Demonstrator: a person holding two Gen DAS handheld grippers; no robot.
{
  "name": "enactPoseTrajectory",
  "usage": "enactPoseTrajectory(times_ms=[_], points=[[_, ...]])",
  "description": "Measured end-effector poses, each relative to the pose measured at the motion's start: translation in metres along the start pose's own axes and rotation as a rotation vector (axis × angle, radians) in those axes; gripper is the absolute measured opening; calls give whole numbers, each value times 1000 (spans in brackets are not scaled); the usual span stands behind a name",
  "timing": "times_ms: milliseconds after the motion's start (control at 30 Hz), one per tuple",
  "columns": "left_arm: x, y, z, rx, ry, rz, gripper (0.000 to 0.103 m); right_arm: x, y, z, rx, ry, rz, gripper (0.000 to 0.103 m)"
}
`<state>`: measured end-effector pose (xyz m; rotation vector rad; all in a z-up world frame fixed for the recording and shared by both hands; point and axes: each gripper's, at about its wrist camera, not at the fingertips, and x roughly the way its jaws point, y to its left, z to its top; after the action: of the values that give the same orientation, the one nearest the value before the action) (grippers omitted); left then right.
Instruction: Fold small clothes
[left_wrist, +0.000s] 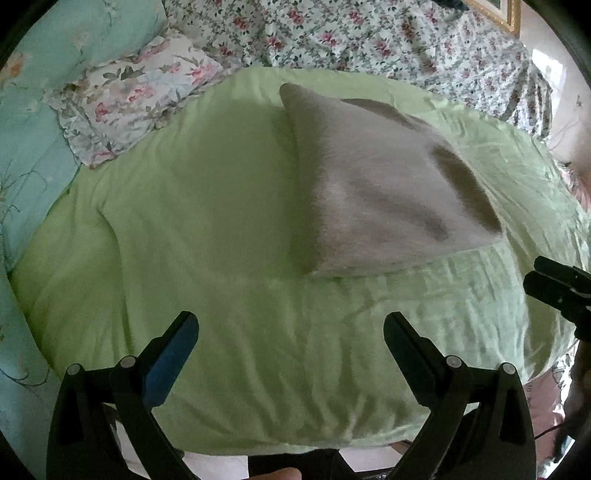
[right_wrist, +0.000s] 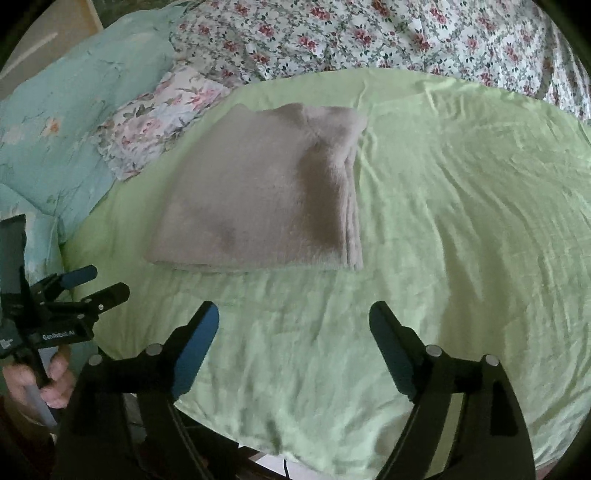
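A green sheet (right_wrist: 443, 206) is spread over the bed and is creased all over. On it, toward the far side, a grey garment (right_wrist: 258, 192) is laid flat, folded into a squarish stack; its layered edges are shown along the right side in the right wrist view, and a darker patch is seen across its surface. Its fabric looks soft and fuzzy.

Beyond the sheet, a floral bedspread (right_wrist: 369, 33) is bunched up. To the left, a pale blue quilt (right_wrist: 66, 122) is piled, with a floral pillow (right_wrist: 159, 122) resting against it and overlapping the sheet's edge, close to the garment's far left corner.

The left gripper (left_wrist: 290, 332) is held wide open above the near part of the sheet, with nothing between its fingers. The right gripper (right_wrist: 293, 317) is likewise spread wide and empty, short of the garment's near edge.
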<state>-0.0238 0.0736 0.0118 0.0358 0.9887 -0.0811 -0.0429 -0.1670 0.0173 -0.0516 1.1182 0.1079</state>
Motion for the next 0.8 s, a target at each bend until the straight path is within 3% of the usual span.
enactPoseTrajectory(times_ms=[333, 800], points=[[-39, -17, 7, 52, -57, 20, 102, -30, 23, 6, -104, -32, 15, 102], [10, -13, 4, 78, 52, 116, 102, 0, 16, -1, -72, 50, -3, 102]])
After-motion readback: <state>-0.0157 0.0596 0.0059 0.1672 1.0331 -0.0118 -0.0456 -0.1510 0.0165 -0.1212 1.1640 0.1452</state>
